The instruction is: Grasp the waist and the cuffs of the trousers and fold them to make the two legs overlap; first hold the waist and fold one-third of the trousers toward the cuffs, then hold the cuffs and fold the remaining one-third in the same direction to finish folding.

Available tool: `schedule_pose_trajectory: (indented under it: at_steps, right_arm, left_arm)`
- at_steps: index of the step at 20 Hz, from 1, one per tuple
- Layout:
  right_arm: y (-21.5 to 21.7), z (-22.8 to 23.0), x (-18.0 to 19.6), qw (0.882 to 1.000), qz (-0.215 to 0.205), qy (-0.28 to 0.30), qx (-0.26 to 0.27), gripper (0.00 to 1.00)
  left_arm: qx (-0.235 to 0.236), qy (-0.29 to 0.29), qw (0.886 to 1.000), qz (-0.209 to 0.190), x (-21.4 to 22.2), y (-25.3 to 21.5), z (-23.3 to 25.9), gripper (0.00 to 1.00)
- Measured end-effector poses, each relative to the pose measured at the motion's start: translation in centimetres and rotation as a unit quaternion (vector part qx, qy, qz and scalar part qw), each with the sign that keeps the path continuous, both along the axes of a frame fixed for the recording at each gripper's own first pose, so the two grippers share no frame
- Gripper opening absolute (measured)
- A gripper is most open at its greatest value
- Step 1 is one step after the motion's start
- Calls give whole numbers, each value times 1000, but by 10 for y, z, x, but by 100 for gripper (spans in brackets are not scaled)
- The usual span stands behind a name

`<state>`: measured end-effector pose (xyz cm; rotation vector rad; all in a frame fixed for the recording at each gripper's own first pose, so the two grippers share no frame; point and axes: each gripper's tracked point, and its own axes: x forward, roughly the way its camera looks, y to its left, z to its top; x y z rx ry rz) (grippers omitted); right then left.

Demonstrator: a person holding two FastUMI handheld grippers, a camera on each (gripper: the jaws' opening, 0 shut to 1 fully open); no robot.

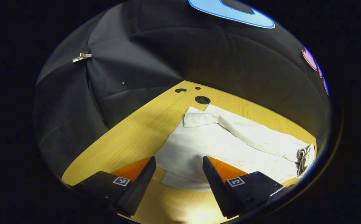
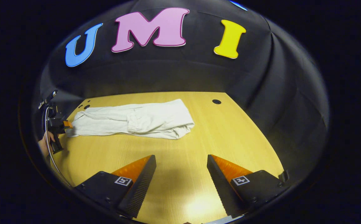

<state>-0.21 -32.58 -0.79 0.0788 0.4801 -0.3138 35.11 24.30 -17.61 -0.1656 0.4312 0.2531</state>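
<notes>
The white trousers (image 1: pixel 230 143) lie flat on the wooden table (image 1: pixel 130 133), folded into a long band. In the right gripper view the trousers (image 2: pixel 136 119) stretch left to right across the far half of the table, with a gathered elastic edge near their middle and a rounded fold at their right end. My left gripper (image 1: pixel 178 158) is open and hovers over the near end of the cloth, which shows between its fingers. The same left gripper (image 2: pixel 59 124), held by a hand (image 2: pixel 45 140), sits at the trousers' left end. My right gripper (image 2: pixel 181 157) is open over bare table, short of the cloth.
Round holes pierce the tabletop near its far edge (image 1: pixel 202 100) (image 2: pixel 216 101). Black cloth walls close in the table on all sides, with a small metal clip (image 1: pixel 82 57) on the wall. Bare wood (image 2: pixel 230 137) lies to the right of the trousers.
</notes>
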Motion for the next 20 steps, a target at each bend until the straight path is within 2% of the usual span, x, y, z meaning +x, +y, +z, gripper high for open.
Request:
schedule_pose_trajectory:
  at_steps: [3,5,7,8,9,10,11,14,16,17,20]
  right_arm:
    - [1,0,-20,1000,-11,8,5,100]
    - [0,0,-24,1000,-14,8,0,100]
    - [0,-3,-28,1000,-16,11,-7,98]
    - [2,-4,-30,1000,-16,15,-7,98]
    - [4,-6,-34,1000,-15,18,-7,98]
    - [7,-8,-36,1000,-14,19,-7,98]
    - [10,-9,-39,1000,-12,20,-7,98]
    - [17,-19,-54,999,-9,33,-4,98]
    - [21,-23,-64,999,-13,38,0,98]
    - [21,-24,-68,999,-16,39,1,98]
    - [15,-24,-82,999,-30,37,-5,99]
  left_arm:
    - [-6,40,999,-1,-5,-3,-20,96]
    - [24,49,998,-19,-1,-3,-21,99]
    - [28,52,998,-34,2,-9,-21,95]
    - [29,53,997,-39,1,-10,-22,86]
    - [26,53,997,-43,1,-13,-22,85]
    - [24,55,997,-50,1,-18,-23,78]
    - [25,57,996,-60,1,-22,-22,68]
    - [38,58,995,-75,3,-33,-21,29]
    - [33,57,995,-79,3,-36,-21,16]
    - [30,56,995,-82,3,-37,-21,13]
    - [59,59,990,-114,2,-39,-21,6]
